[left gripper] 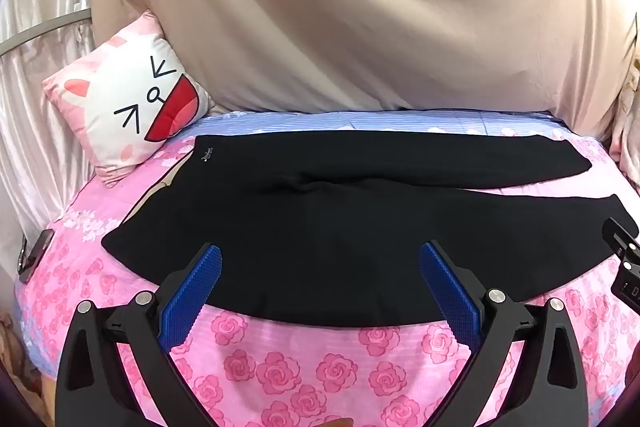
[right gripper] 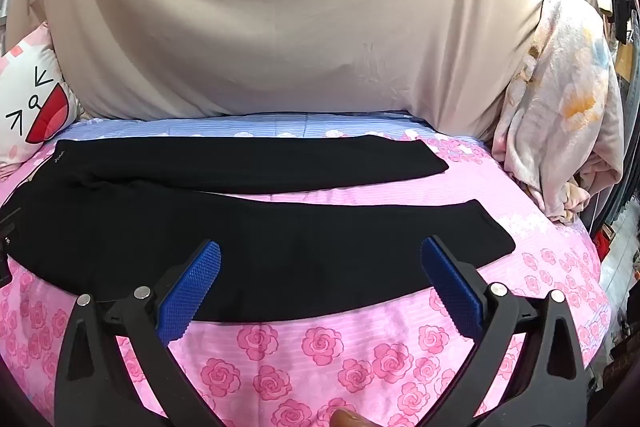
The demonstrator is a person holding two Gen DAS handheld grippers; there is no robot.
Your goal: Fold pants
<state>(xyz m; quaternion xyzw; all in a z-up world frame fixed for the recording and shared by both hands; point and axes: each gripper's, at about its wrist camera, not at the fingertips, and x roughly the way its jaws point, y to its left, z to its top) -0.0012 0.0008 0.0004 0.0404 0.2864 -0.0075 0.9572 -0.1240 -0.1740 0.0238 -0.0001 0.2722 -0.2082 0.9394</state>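
Two claws hang over the near edge of the bed (left gripper: 304, 359), both spread wide with nothing between their blue pads. The black pants (left gripper: 320, 211) lie flat and unfolded across the bed, their long axis running along that near edge: waistband toward the left end by the cat pillow (left gripper: 132, 107), the two legs stretching toward the right end, parted by a narrow strip of pink sheet. The left claw (left gripper: 320, 267) points down at the hip and upper part of the near leg; the right claw (right gripper: 320, 263) points down at the lower part of that same leg, so it is the nearer one to the cuffs, as the left is to the waist. To my eye no fold has been made yet, and the first one would carry the near leg over onto the far one. Whether the pads touch the cloth I cannot tell; they seem to hover just above it. The black fabric swallows its seams and creases, a fingertip (right gripper: 344, 419) peeks in at the bottom, and the heaped blanket (right gripper: 560, 115) at the right end is partly cut off.
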